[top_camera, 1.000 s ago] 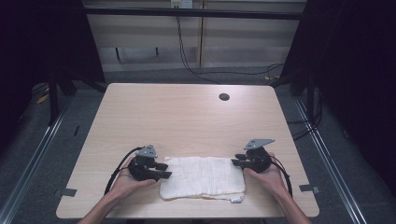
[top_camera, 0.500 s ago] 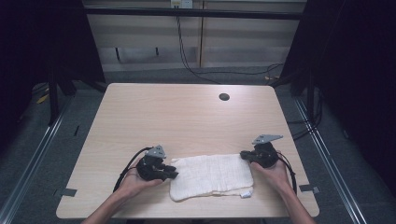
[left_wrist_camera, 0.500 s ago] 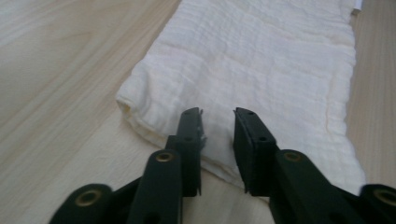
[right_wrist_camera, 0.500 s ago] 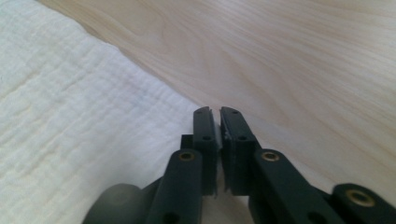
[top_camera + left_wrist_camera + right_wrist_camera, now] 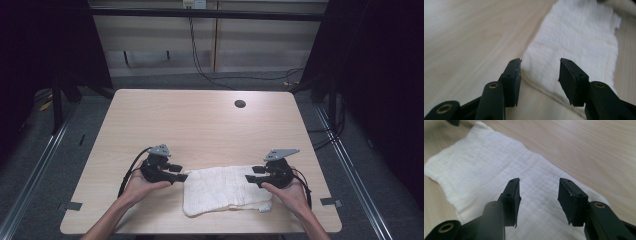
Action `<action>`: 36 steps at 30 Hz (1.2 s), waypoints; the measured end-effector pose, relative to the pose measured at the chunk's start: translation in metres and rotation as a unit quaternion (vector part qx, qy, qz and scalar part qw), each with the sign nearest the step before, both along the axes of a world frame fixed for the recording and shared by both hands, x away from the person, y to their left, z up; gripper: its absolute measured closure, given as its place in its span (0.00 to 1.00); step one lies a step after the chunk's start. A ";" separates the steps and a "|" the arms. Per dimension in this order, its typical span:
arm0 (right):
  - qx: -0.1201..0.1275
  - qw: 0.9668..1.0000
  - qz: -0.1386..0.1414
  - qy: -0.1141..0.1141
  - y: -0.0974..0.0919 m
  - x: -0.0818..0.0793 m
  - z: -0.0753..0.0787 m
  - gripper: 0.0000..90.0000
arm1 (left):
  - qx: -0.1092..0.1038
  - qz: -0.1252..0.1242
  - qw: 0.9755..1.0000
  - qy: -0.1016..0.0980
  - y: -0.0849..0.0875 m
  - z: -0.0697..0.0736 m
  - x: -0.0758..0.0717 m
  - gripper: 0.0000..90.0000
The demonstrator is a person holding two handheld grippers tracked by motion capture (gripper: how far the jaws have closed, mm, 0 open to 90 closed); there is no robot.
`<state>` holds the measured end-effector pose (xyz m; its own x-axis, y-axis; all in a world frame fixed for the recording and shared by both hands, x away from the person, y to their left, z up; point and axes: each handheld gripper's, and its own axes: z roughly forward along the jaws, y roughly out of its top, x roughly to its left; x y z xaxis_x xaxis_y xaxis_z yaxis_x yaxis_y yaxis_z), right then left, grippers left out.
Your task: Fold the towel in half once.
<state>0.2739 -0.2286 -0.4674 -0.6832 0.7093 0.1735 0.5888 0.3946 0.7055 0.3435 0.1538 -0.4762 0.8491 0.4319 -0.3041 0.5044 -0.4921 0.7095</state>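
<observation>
Folding a white cloth point(image 5: 227, 190) looks like the work in hand, and this moment reads as a release between folds. The cloth lies flat in a doubled rectangle on the near part of the desk point(image 5: 200, 125), between the two hands.

At its left end sits the left gripper point(image 5: 181, 176), just off the cloth's edge. Its fingers point(image 5: 512, 76) have just been opening and now stand apart with nothing between them; the left gripper view shows the cloth's corner lying on the wood just beyond the tips.

At the right end the right gripper point(image 5: 248, 178) hangs above the cloth's edge. Its fingers point(image 5: 570, 198) have likewise just been opening, and they stand apart over the fabric without pinching it.

Judging from the layered near edge, one fold seems already done. A next move would probably call for each gripper to come down on a corner of its own end, close on all the layers together, and carry both ends evenly so the stack does not skew.
</observation>
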 end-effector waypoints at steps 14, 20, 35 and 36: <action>0.019 0.993 0.120 -0.001 0.086 -0.020 0.001 0.59 | 0.025 0.014 0.999 -0.016 -0.007 -0.002 0.014 0.57; 0.011 0.985 0.171 0.006 0.129 -0.025 -0.003 0.68 | 0.034 0.019 0.999 -0.007 -0.010 -0.007 0.014 0.57; 0.005 0.973 0.231 0.011 0.179 -0.024 -0.021 0.84 | 0.021 0.035 0.999 -0.019 0.006 -0.007 0.017 0.46; 0.000 0.973 0.231 0.012 0.179 -0.024 -0.023 0.84 | 0.017 0.034 0.999 -0.018 0.006 -0.008 0.017 0.46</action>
<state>0.2495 -0.0492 -0.4906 -0.9248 0.3273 0.1938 0.3651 0.6211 0.6935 0.3602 0.1602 -0.4843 0.8276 0.4982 -0.2587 0.5122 -0.4816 0.7111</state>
